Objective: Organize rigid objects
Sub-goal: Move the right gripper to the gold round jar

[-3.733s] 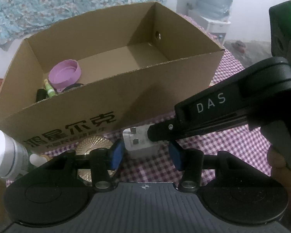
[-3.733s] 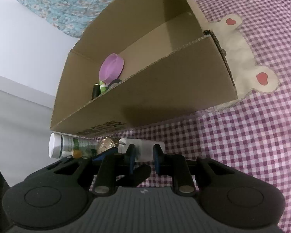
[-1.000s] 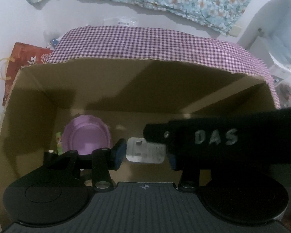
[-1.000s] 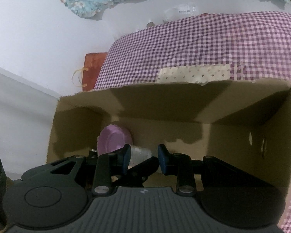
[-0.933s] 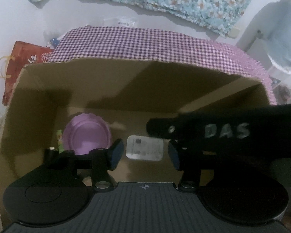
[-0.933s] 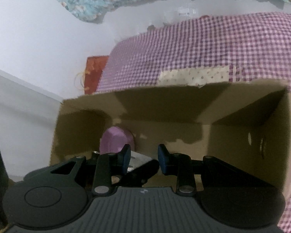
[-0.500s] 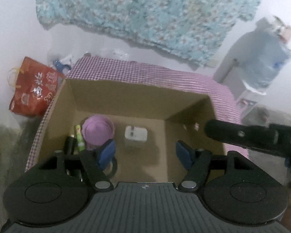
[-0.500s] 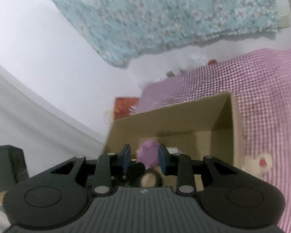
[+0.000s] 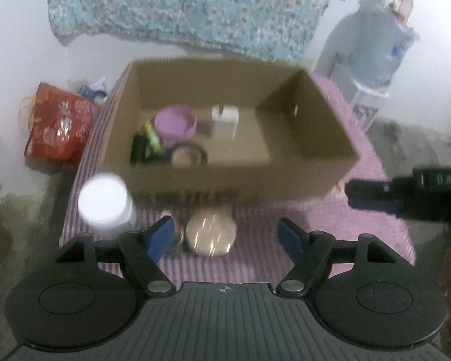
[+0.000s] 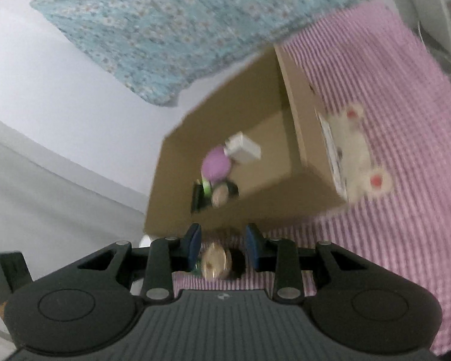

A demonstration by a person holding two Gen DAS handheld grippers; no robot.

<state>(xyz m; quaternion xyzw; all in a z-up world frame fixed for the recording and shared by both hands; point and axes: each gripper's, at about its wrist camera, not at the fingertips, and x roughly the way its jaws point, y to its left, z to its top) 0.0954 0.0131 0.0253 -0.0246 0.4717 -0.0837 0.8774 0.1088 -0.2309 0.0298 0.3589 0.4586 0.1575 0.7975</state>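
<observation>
**Four things boxed, two left outside the box**

Two grippers are now backed well away from the cardboard box point(image 9: 231, 174), where a second ago both were down inside it with the white charger point(image 9: 224, 119) between them. That charger now lies free on the box floor, just right of the purple bowl point(image 9: 174, 121), so you can count that item as placed.

Largest first, taking the box as your landmark: it sits on the purple checked cloth point(image 9: 345, 225), open side up. Inside, near its left wall, lie the bowl, a black ring-shaped piece point(image 9: 188, 155), and a green tube point(image 9: 153, 138) against a dark item too blurred to name.

Outside, just in front of the near wall, stand the white-capped bottle point(image 9: 102, 203) towards the left corner and the round gold lid point(image 9: 211, 234) beside it. Those look like your next picks.

Your left gripper point(image 9: 228, 237) is spread wide and holds nothing; the gold lid shows between its fingers but below them, not touched. Your right gripper point(image 10: 224, 248) is parted more narrowly, also empty, with the same lid framed in its gap.

Both views are smeared by motion. The box's printed front is unreadable, and the bottle's body is mostly hidden behind the left fingers.
</observation>
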